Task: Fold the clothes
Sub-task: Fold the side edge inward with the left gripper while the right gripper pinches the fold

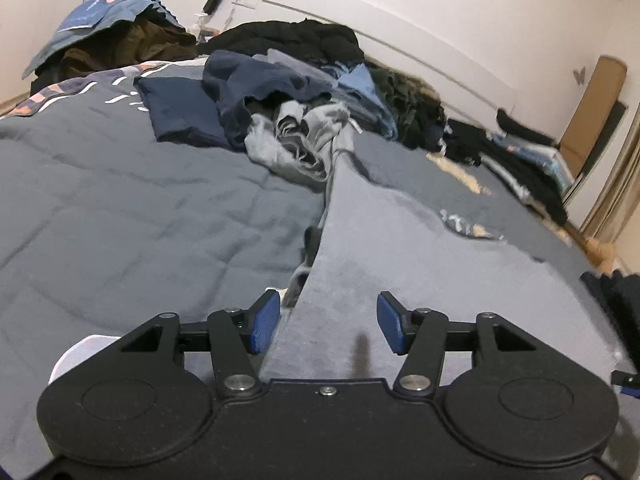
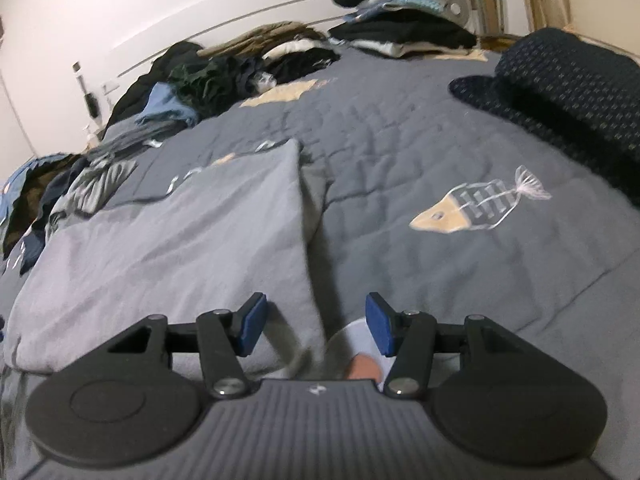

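A light grey garment point(image 1: 400, 248) lies spread flat on the dark grey quilt point(image 1: 120, 208); its far end bunches into the clothes heap. It also shows in the right wrist view point(image 2: 180, 240). My left gripper point(image 1: 326, 326) is open, its blue pads point(image 1: 266, 322) astride the garment's near left edge, holding nothing. My right gripper point(image 2: 314, 326) is open over the garment's near right edge, empty. A white sock and bare skin point(image 2: 360, 360) show under the right gripper.
A heap of unfolded dark and grey clothes point(image 1: 288, 92) lies at the far side of the bed. Folded stacks point(image 2: 404, 32) sit at the far right corner. A dark dotted folded garment point(image 2: 560, 92) lies at right. The quilt point(image 2: 440, 160) has a fish print point(image 2: 480, 204).
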{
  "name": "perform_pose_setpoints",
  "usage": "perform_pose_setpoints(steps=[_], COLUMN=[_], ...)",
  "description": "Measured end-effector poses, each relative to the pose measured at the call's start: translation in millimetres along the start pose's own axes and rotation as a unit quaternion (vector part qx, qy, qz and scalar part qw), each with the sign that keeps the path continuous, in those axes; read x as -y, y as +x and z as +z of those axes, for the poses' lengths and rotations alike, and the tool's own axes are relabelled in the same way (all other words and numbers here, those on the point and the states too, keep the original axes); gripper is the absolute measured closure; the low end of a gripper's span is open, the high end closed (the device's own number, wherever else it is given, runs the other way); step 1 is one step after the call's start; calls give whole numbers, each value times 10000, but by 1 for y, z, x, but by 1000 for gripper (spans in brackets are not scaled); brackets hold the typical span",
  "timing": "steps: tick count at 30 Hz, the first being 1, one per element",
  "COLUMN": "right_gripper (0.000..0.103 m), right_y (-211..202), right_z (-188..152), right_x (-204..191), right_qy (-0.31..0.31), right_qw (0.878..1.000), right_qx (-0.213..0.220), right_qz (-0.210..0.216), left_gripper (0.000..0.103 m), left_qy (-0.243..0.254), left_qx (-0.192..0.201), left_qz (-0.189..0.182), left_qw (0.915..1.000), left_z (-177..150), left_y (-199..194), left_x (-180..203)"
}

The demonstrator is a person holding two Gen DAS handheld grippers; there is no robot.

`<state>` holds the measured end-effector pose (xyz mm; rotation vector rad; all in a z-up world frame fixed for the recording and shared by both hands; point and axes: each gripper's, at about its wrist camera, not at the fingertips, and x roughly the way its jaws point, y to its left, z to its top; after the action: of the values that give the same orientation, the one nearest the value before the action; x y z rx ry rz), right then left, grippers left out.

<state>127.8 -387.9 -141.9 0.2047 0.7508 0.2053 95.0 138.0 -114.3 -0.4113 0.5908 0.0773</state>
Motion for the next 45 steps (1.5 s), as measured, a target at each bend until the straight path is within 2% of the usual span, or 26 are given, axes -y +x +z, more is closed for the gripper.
perform_pose_setpoints(steps=[1, 3, 4, 5, 6, 7, 10, 14, 16, 18, 20, 22, 23, 24, 27, 29, 31, 33, 36, 39, 40, 42, 43, 45], right_gripper=[50, 59, 74, 90, 96, 96, 98, 100, 100, 99, 97, 96, 96, 95, 81, 63, 58, 57, 56, 56, 56, 56, 55, 55], right_y=[4, 9, 10, 11, 9, 7, -12, -47, -50, -35, -13, -4, -7, -11, -33, -46, -51, -45, -26, -5, 0, 11, 17, 25], right_z=[-5, -9, -10, -12, -11, -9, 0, 18, 19, 14, 4, -2, 0, 3, 20, 28, 32, 33, 31, 29, 28, 28, 29, 32], right_x=[-3, -5, -6, -6, -6, -6, -6, -4, -4, -4, -3, -4, -2, 0, 11, 12, 7, -5, -29, -51, -60, -77, -84, -94], right_qy=[-67, -93, -63, -33, -28, -25, -94, -474, -747, -969, -1133, -1335, -1259, -1162, -550, -243, -21, -33, -360, -678, -822, -1114, -1258, -1429], right_qw=[9999, 9995, 9992, 9988, 9988, 9988, 9993, 9966, 9958, 9951, 9898, 9835, 9849, 9868, 9967, 9992, 9981, 9966, 9962, 9945, 9934, 9905, 9888, 9868], right_qx=[-96, -276, -350, -423, -416, -401, -62, 508, 371, -166, -842, -1066, -1022, -963, -345, 244, 559, 619, 469, 315, 344, 423, 469, 429], right_qz=[18, 105, 177, 249, 271, 287, 358, 448, 368, 121, -199, -591, -598, -583, -480, -217, 271, 547, 645, 732, 727, 687, 654, 624], left_gripper=[49, 51, 56, 62, 80, 90, 94, 95, 95, 95, 93, 80, 73, 61, 50, 48, 49, 48, 48, 47, 45, 26, 24, 24], left_qy=[-9, -47, -72, -87, -80, -70, -290, -533, -406, -319, -258, -138, -85, -72, 97, 125, 173, 453, 895, 1098, 1256, 1624, 1800, 2034], left_qx=[-68, -203, -270, -334, -398, -436, -417, -104, -215, -470, -926, -849, -808, -733, -90, 186, 379, 488, 404, 404, 469, 658, 765, 707], left_qz=[32, 37, 14, -36, -93, -83, -189, -524, -452, -292, -102, 120, 223, 260, 215, -14, -398, -527, -804, -963, -908, -696, -650, -595], left_qw=[10000, 9998, 9996, 9994, 9991, 9990, 9985, 9972, 9979, 9980, 9953, 9962, 9964, 9969, 9997, 9997, 9983, 9964, 9919, 9884, 9868, 9821, 9785, 9747], left_z=[-2, -6, -8, -9, -9, -9, 0, 21, 20, 14, 3, -1, -2, 1, 11, 16, 16, 12, 3, -7, -9, -17, -21, -28], left_y=[3, 10, 13, 15, 17, 18, 11, -14, -15, -10, 4, 2, 1, -5, -29, -38, -39, -33, -15, 4, 10, 18, 22, 31], left_x=[-2, -6, -8, -9, -10, -10, -14, -16, -11, -9, -10, -7, -5, -4, 3, 8, 17, 34, 59, 77, 86, 101, 109, 118])
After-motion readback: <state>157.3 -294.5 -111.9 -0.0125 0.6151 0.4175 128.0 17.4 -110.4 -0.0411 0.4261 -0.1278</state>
